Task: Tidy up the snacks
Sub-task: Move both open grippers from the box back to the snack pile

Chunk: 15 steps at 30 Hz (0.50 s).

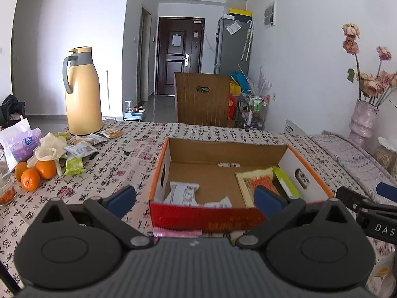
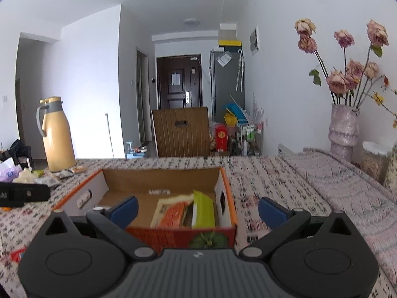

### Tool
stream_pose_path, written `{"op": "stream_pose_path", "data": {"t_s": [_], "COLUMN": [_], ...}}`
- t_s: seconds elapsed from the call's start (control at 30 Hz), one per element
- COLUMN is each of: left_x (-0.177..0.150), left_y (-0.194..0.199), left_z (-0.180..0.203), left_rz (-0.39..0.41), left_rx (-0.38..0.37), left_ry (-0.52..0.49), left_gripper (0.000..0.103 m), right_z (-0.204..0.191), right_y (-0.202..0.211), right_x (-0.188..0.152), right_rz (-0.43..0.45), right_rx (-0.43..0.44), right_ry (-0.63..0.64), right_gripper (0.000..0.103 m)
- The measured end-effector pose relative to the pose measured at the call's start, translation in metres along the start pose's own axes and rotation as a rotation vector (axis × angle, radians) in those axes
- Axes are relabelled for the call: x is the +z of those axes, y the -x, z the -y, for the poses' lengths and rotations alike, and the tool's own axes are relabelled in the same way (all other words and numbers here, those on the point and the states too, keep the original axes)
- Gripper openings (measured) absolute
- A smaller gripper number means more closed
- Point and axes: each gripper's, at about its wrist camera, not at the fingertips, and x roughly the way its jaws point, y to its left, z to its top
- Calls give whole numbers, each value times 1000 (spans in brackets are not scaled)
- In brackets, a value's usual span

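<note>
Snacks [image 1: 79,149] litter the patterned tablecloth [image 1: 124,164] beside a cardboard box [image 1: 223,154]; both grippers [image 1: 196,197] [image 2: 197,208] spread, empty.

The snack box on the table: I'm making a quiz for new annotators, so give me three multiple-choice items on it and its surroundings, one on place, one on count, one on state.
1. Where does the thermos stand relative to the box?
A. inside it
B. far left of it on the table
C. on the right by the vase

2. How many oranges lie on the table?
A. one
B. three
C. six

3. What are the left gripper and right gripper doing?
A. both open, holding nothing
B. both shut on packets
C. left shut, right open

Answers: 1 B, the thermos is at the far left edge; 2 B, three cluster beside the packets; 3 A, the fingers are spread wide with nothing between them.
</note>
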Motion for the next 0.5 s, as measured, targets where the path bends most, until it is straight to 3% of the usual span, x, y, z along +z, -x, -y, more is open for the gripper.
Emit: {"op": "stream_pose_path", "data": {"t_s": [0.5], "left_x": [-56], "left_y": [19], "left_z": [-16], "left_rz": [-20], "left_rx": [-39], "left_ry": [-2], "left_gripper": [103], "right_z": [13], "right_y": [26], "right_x": [-65], "right_rz": [-126], "right_rx": [-30], "right_ry": [8], "right_gripper": [103]}}
